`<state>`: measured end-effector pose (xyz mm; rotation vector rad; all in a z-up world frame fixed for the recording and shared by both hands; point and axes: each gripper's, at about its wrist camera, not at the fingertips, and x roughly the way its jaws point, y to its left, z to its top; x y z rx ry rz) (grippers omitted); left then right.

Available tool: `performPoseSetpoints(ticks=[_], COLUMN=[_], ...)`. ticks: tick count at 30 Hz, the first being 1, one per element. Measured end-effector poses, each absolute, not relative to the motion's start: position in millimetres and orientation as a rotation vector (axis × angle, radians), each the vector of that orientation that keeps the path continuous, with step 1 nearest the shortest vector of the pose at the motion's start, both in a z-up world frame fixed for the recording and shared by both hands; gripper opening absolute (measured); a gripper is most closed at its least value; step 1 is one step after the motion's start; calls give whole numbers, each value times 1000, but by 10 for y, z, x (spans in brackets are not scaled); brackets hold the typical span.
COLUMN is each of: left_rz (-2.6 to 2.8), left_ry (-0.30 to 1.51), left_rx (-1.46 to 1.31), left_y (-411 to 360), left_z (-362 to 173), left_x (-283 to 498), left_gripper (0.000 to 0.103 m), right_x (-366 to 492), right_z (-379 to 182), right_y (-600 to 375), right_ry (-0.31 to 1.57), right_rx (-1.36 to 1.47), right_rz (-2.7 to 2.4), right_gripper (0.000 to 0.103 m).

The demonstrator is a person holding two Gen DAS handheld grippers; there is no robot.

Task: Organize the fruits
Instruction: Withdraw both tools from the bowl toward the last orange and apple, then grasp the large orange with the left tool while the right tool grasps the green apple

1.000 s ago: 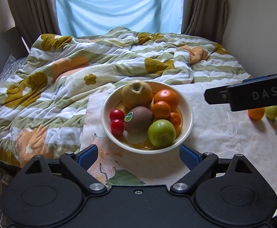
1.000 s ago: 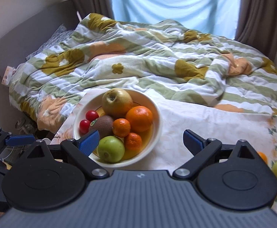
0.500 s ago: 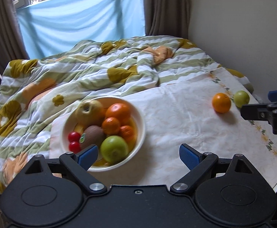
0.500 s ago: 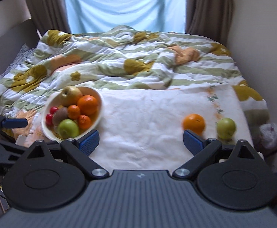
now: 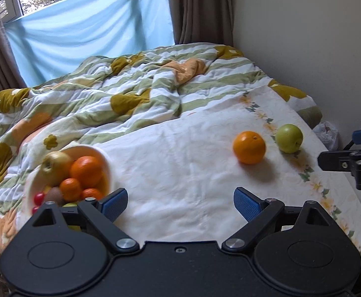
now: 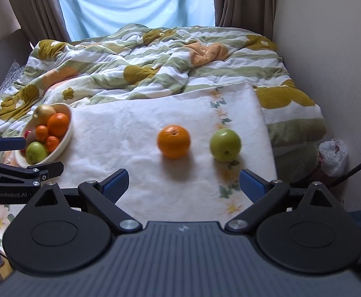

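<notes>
A loose orange (image 5: 249, 147) (image 6: 173, 141) and a green apple (image 5: 289, 138) (image 6: 225, 144) lie side by side on the white flowered cloth (image 5: 180, 163) (image 6: 135, 133). A cream bowl (image 5: 107, 167) (image 6: 66, 136) full of fruit sits at the cloth's left end. My left gripper (image 5: 180, 201) is open and empty over the cloth, between bowl and orange. My right gripper (image 6: 184, 184) is open and empty, just short of the orange and apple. Each gripper shows at the edge of the other's view.
A rumpled striped, flowered quilt (image 5: 121, 91) (image 6: 155, 59) covers the bed behind the cloth. A wall (image 5: 304, 37) runs along the right side. A white plastic bag (image 6: 332, 153) sits on the floor by the bed's right corner. Curtains and a window stand at the back.
Both views have swung right, away from the bowl, bringing the loose orange and green apple closer and more central. Both grippers stay open.
</notes>
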<state>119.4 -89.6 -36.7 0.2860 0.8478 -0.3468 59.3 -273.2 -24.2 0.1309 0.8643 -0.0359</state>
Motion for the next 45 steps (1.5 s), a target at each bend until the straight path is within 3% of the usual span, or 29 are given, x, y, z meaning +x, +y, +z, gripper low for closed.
performPoseSetpoints(ticks=[11, 23, 26, 27, 30, 40, 45], left_rz=[-446, -499, -515, -523, -523, -482, -465], left_ry=[834, 855, 870, 878, 871, 882, 883], left_rx=[394, 449, 458, 457, 452, 436, 429], left_y=[-1772, -2179, -2223, -2228, -2212, -2129, -2069], left_z=[-897, -1323, -1376, -1391, -1394, -1380, -1374], left_x=[1564, 1891, 1938, 1946, 1945, 1881, 1839], left_gripper=[95, 92, 77, 67, 65, 64, 64], right_x=[1099, 1478, 1543, 1564, 1616, 1701, 1714], right_z=[-735, -1094, -1142, -1156, -1187, -1242, -1257], right_y=[-3392, -3633, -3627, -3627, -3640, -3596, -3580], right_ry=[909, 922, 921, 923, 930, 945, 949], right_rx=[60, 69, 65, 63, 74, 76, 74], right_rz=[71, 156, 175, 179, 198, 242, 245], right_gripper=[103, 103, 103, 103, 103, 82, 78])
